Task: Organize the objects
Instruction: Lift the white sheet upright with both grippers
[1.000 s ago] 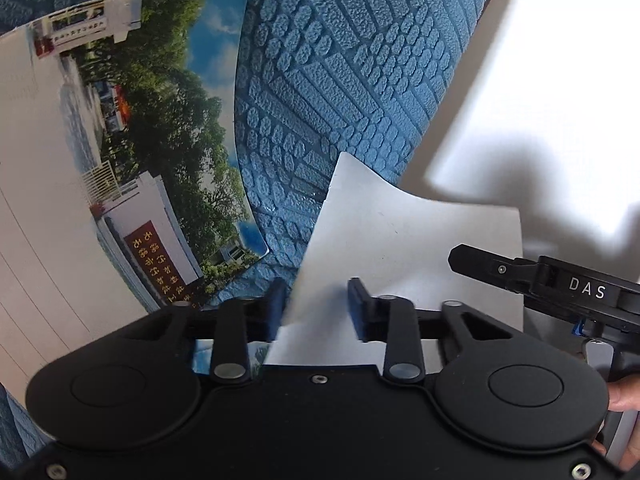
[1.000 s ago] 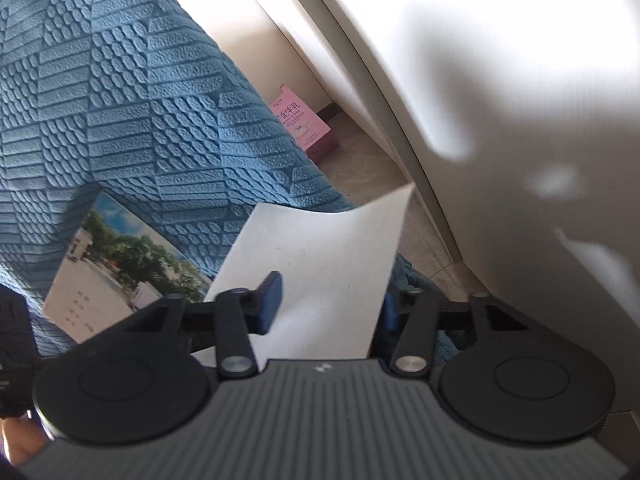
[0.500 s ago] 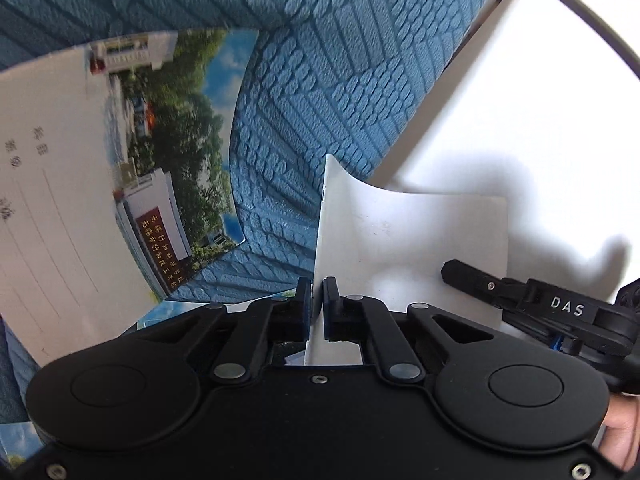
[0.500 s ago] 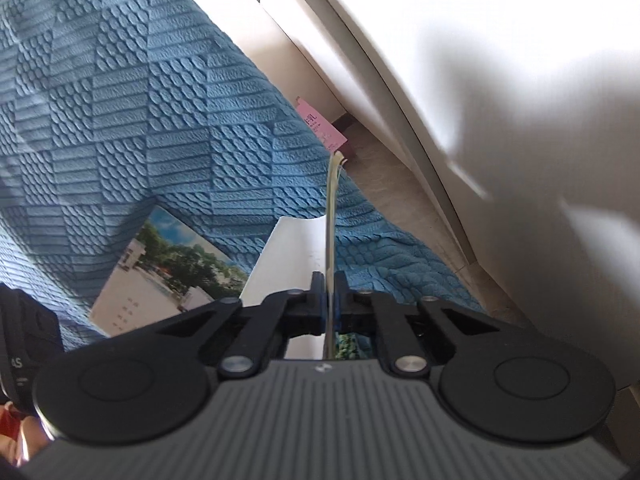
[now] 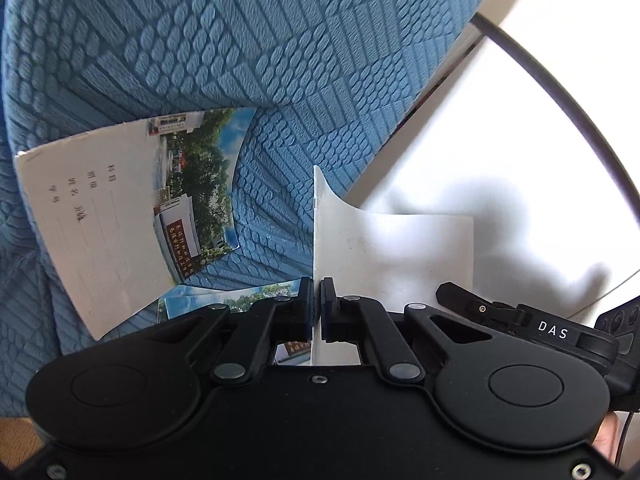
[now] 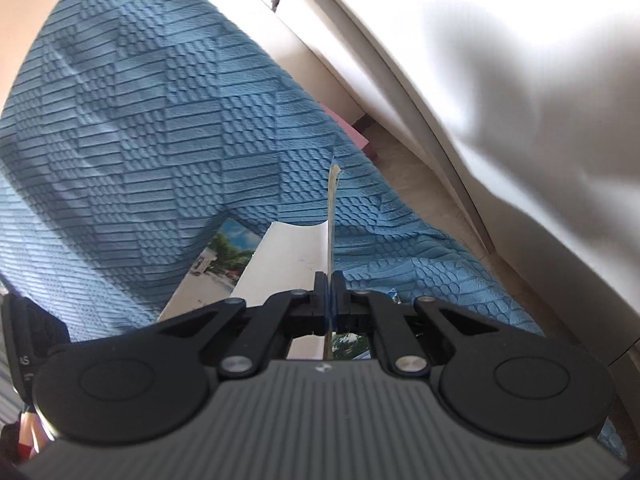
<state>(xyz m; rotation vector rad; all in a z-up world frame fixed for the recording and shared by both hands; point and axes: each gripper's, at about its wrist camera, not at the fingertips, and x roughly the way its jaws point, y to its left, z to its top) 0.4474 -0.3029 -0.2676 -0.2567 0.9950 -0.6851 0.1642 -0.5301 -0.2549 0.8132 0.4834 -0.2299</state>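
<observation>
— Blue quilted cloth (image 5: 224,40) fills the background. Where is the white booklet (image 5: 384,252)?

— Between both grippers. The left gripper (image 5: 317,312) is clenched on one edge of it, the right gripper (image 6: 329,300) on the other edge, jaws pressed together.

— And the other notebook (image 5: 120,216)?

— It lies flat on the cloth, beside the left gripper. More printed covers below are mostly hidden; their number I cannot tell.

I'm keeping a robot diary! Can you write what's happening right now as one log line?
left gripper: shut on white booklet | right gripper: shut on same booklet | photo-cover notebook: lying on blue blanket
</observation>
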